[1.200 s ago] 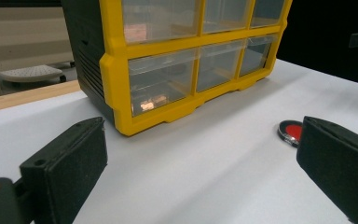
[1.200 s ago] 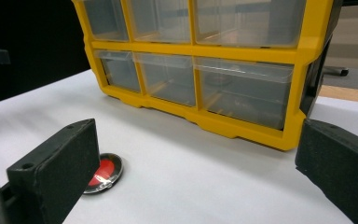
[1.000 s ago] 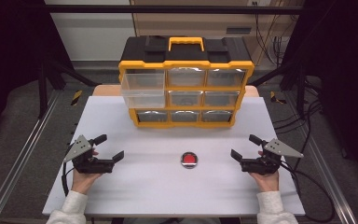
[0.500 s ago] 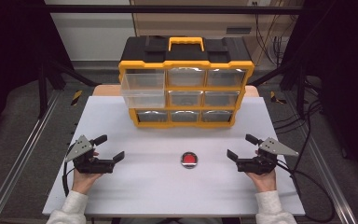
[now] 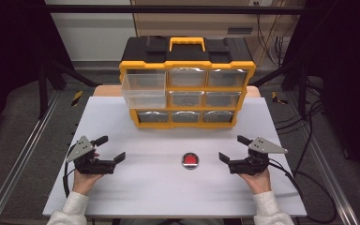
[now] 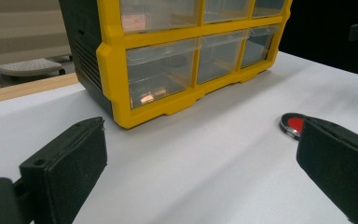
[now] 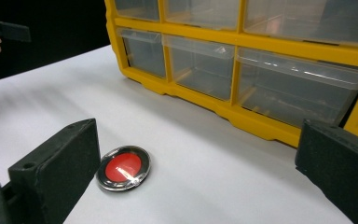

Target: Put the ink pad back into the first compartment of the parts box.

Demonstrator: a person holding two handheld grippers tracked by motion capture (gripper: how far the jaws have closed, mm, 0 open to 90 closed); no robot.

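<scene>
So I've got a gripper in each hand, both low over the white table (image 5: 122,197) on my side of it. My left gripper (image 5: 110,150) is off to the left with its jaws spread wide and nothing between them, and my right gripper (image 5: 231,148) is the same deal on the right: jaws wide apart, empty.

Between the two, a bit nearer the right one, there's a small round disc (image 5: 190,160) lying flat on the table, with a red centre and a shiny dark rim. In the right gripper view the disc (image 7: 123,168) sits just beside my lower-left jaw, not touching as far as I can tell. In the left gripper view it (image 6: 292,124) peeks out from behind the right-hand jaw, partly hidden.

Further back, in the middle of the table, is the yellow and black drawer organizer (image 5: 187,84) with a yellow carry handle (image 5: 186,43) on top. It has three rows of three clear plastic drawers. The top-left drawer (image 5: 144,89) is pulled out toward me, and the rest look pushed in. The disc is well apart from the cabinet, out on bare table in front of it.
</scene>
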